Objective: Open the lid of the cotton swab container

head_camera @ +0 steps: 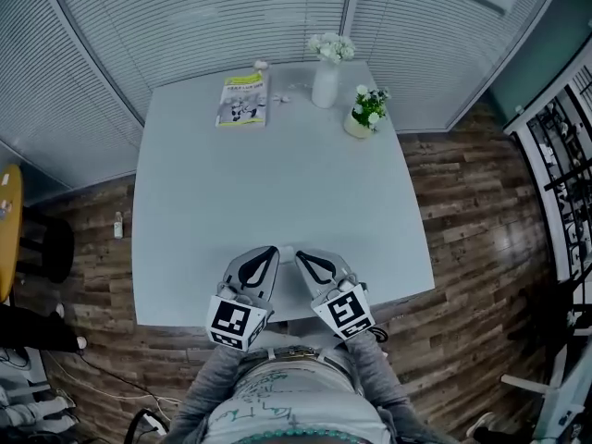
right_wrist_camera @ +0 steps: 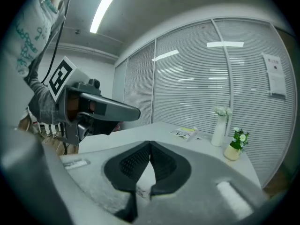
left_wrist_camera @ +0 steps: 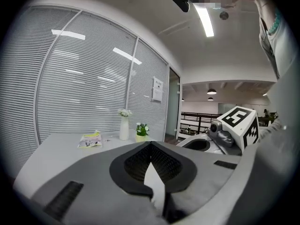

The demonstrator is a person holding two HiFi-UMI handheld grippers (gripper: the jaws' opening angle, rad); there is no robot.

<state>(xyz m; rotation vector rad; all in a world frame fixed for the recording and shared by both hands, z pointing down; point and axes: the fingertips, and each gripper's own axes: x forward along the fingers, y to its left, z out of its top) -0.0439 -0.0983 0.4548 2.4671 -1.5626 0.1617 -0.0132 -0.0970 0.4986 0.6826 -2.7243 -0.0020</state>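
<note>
1. Fingers (left_wrist_camera: 133,165) on your left gripper (left_wrist_camera: 151,143) are pressed together tip to tip, with nothing caught between them.
2. Your right gripper (right_wrist_camera: 150,143) matches: its fingers (right_wrist_camera: 165,165) are closed to a point and empty. That makes two grippers, side by side above the near edge of the counter (head_camera: 277,183). Their tips lean toward each other, near but apart.
3. Ahead of both tips runs a long stretch of counter before anything stands on it.
4. Toward the far edge you have one booklet (head_camera: 242,98) lying flat on the left. One tall white vase (head_camera: 325,83) of flowers stands right of it, and one small flower pot (head_camera: 357,124) further right again.
5. Just past the booklet's far right corner sits one small pale thing, which I take to be the cotton swab container (head_camera: 261,65). It is too small from here to be sure, or to read its long axis or its lid.
6. The coming move turns on where that container lies. It is straight ahead across the whole counter, well apart from both grippers and slightly left of the midline, so your left gripper is a shade nearer. You will need to carry both grippers forward and part the fingers before one can steady the body and the other lift the lid. Nothing of the task is done yet.
</note>
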